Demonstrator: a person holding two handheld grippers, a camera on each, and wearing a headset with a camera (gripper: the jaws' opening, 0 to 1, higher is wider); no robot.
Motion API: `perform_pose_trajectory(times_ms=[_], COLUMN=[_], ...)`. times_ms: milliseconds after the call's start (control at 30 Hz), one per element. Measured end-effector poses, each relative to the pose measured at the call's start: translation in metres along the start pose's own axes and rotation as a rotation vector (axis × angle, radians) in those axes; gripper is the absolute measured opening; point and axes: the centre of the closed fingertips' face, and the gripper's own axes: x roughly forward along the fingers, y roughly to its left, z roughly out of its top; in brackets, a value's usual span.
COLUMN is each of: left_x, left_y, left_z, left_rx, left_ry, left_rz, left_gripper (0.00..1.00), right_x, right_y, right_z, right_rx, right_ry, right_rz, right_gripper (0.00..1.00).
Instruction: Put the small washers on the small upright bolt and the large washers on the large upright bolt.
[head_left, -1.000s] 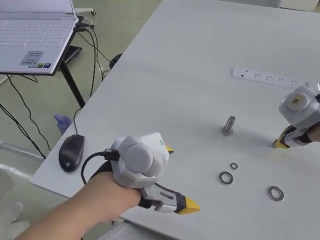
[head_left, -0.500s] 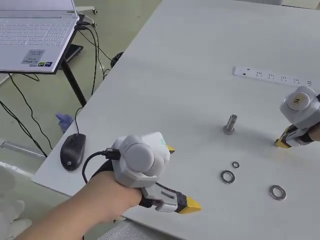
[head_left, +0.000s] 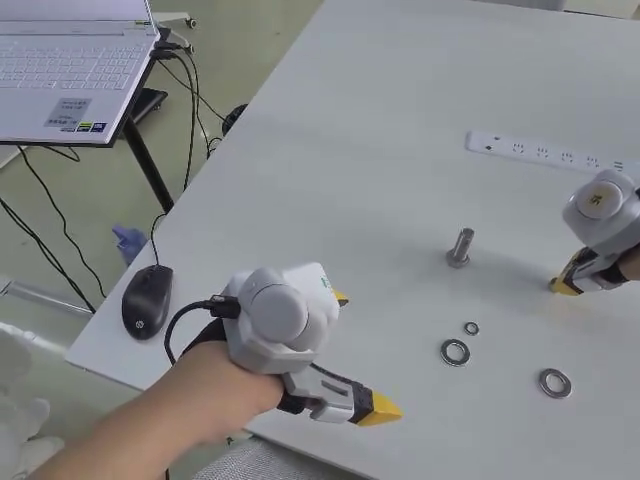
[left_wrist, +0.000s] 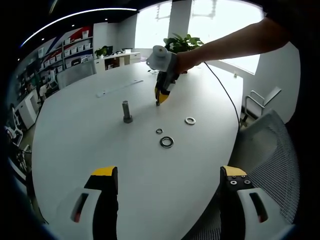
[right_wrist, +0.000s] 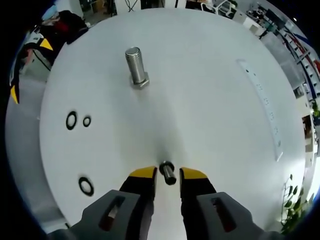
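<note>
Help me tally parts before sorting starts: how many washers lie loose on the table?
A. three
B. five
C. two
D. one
A: on the table lie a small washer, a large washer and a second large washer, none of them on the big bolt.

The white worktop spans most of the head view; a power strip lies at upper right; an upright bolt stands right of centre; below it lie a small washer, a large washer and, lower right, a second large washer; a black mouse sits at the left edge.
</note>
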Motion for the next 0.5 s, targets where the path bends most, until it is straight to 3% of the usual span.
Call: perform_pose_trajectory(times_ms=[500], left_x=[-0.003], left_y=[-0.004], left_z=[0.004], left_rx=[0.007], left_ry=[-0.012], left_rz=[0.002], left_gripper=[0.84], right_x=[-0.013], right_y=[0.002], right_z=[0.004], right_rx=[0.007], right_ry=[-0.018], right_rz=[0.008], right_gripper=[0.24])
